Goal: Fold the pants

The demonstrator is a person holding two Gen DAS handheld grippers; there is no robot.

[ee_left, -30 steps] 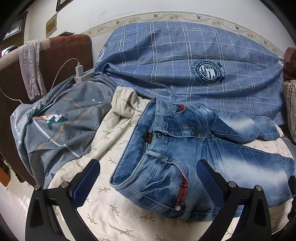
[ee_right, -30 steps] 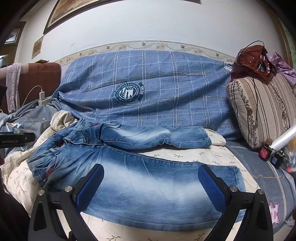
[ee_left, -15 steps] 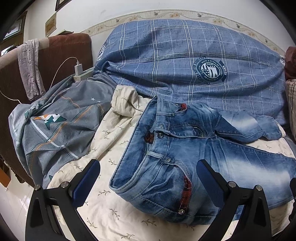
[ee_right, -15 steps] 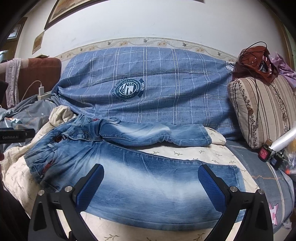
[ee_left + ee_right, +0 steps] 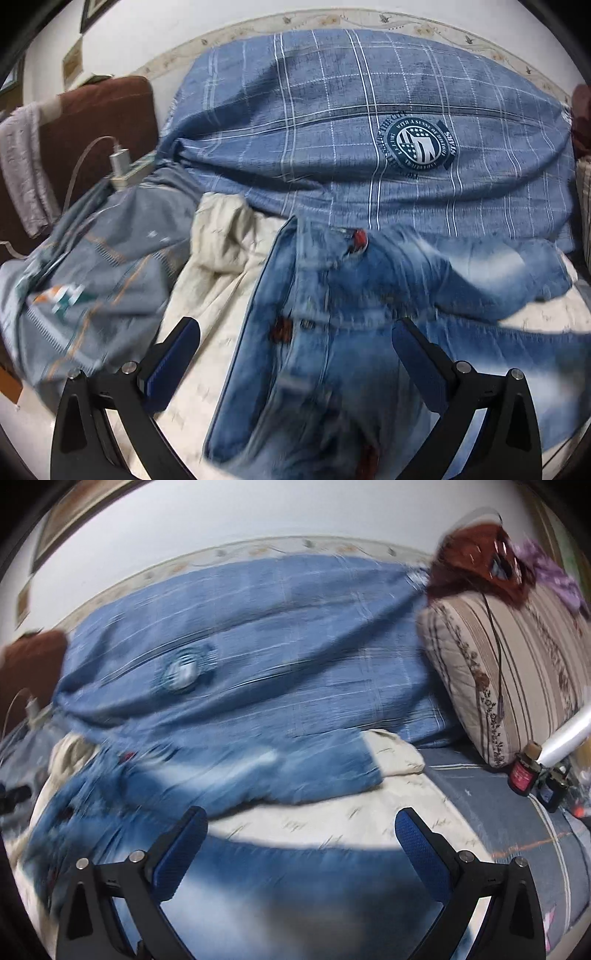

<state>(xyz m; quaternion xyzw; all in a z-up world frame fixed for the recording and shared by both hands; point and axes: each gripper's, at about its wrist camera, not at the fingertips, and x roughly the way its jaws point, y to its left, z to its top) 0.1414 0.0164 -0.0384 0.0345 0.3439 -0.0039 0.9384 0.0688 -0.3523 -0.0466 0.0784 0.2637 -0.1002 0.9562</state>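
Faded blue jeans (image 5: 332,332) lie spread on a cream sheet (image 5: 221,280), waistband to the left, legs running right. My left gripper (image 5: 295,350) hangs open just over the waistband and fly, nothing between its fingers. In the right wrist view the jeans (image 5: 258,878) show a near leg along the bottom and a far leg (image 5: 295,775) above it, with cream sheet (image 5: 332,827) between them. My right gripper (image 5: 301,838) is open above the near leg, holding nothing. Both views are blurred.
A blue checked quilt (image 5: 351,129) is heaped behind the jeans. A grey blanket (image 5: 92,266) and a charger with cable (image 5: 120,162) lie at the left, beside a brown headboard (image 5: 103,110). A striped cushion (image 5: 517,672) and small bottles (image 5: 522,775) sit at the right.
Both grippers have dropped closer to the jeans and moved forward; the denim now fills more of each view. Jaws stay wide in both. The jeans have not shifted.
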